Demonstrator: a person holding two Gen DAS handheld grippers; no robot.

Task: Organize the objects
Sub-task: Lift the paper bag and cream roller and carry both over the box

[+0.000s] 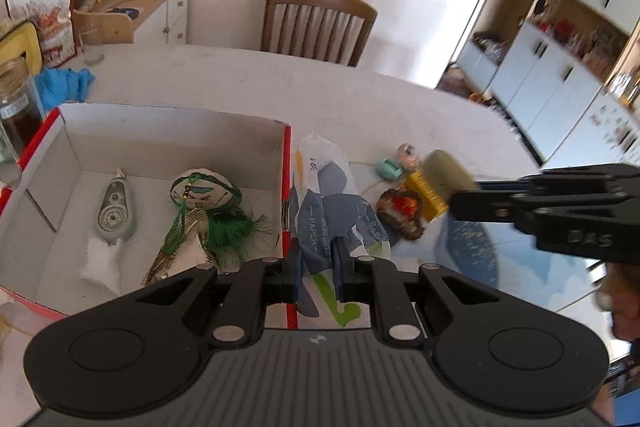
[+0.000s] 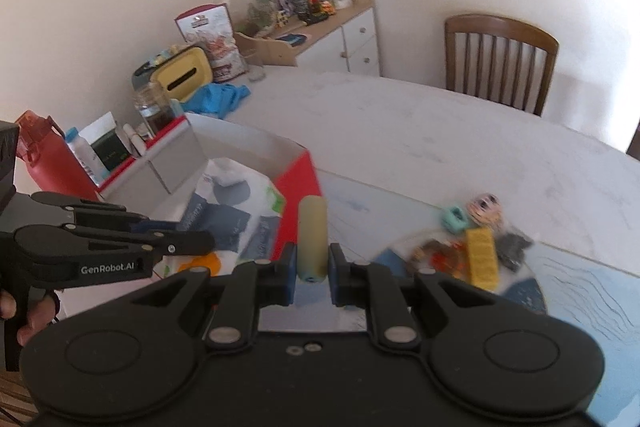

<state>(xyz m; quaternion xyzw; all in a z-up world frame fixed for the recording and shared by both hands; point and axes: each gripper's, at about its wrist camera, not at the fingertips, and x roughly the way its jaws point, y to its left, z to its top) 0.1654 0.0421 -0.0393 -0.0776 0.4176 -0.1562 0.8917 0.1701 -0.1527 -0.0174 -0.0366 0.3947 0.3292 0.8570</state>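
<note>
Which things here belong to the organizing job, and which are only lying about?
Part of the job:
- red cardboard box with white inside
- blue-and-white paper packet, held by left gripper
- olive-green cylinder, held by right gripper
- yellow rectangular box
- small mint-green object

Just lying about:
- brown wooden chair
- crumpled blue cloth
- red plastic bottle

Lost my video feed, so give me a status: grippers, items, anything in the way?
Left gripper shut on paper bag beside box. Right gripper shut on olive tube, above table. Small items still outside box.
</note>
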